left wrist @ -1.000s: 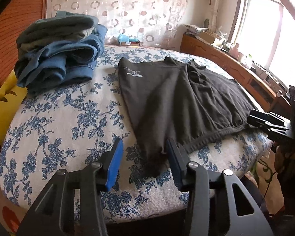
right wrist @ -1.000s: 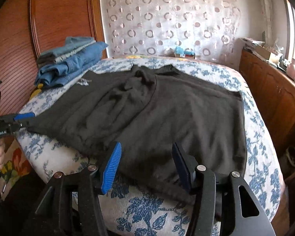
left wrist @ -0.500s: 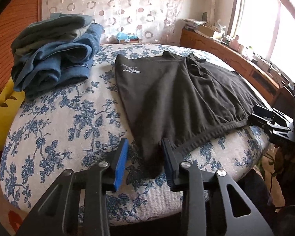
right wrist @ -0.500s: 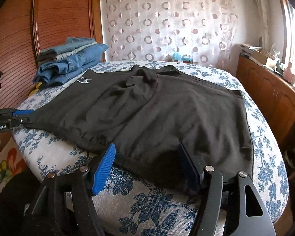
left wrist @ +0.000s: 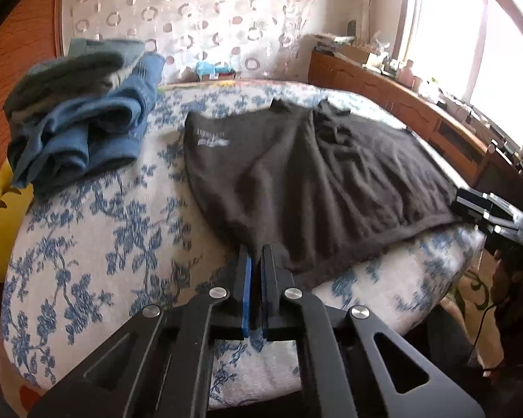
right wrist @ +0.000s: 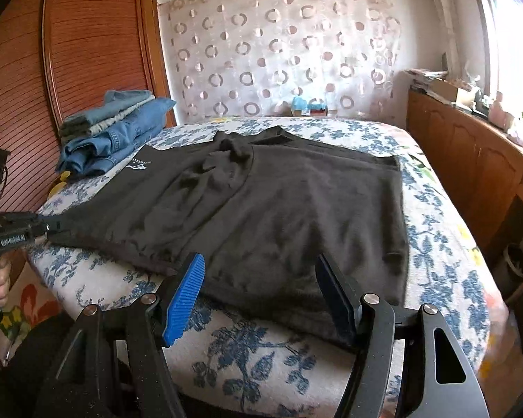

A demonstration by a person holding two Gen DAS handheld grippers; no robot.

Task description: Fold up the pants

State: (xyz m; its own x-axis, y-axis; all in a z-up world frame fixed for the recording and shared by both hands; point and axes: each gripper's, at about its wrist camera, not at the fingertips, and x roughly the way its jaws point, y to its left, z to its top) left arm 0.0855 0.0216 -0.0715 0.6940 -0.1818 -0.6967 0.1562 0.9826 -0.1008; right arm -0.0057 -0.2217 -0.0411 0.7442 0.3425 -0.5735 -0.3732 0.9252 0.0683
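Note:
Black pants (left wrist: 307,174) lie spread flat on the floral bed (left wrist: 87,237), with a small white logo near the far left corner. My left gripper (left wrist: 256,250) is shut on the near left corner of the pants. It also shows at the left edge of the right wrist view (right wrist: 50,226), pinching that corner. My right gripper (right wrist: 261,271) is open, its jaws straddling the near hem of the pants (right wrist: 279,216) at the bed's front edge. It appears at the right edge of the left wrist view (left wrist: 484,205).
A stack of folded jeans (left wrist: 83,129) sits on the bed's far left, in front of a wooden headboard (right wrist: 87,52). A yellow item (left wrist: 0,223) hangs at the left edge. A wooden cabinet (right wrist: 470,160) with clutter runs along the right under the window.
My left gripper moved forward and closed on the near left corner of the pants. My right gripper moved forward over the near hem and stayed open.

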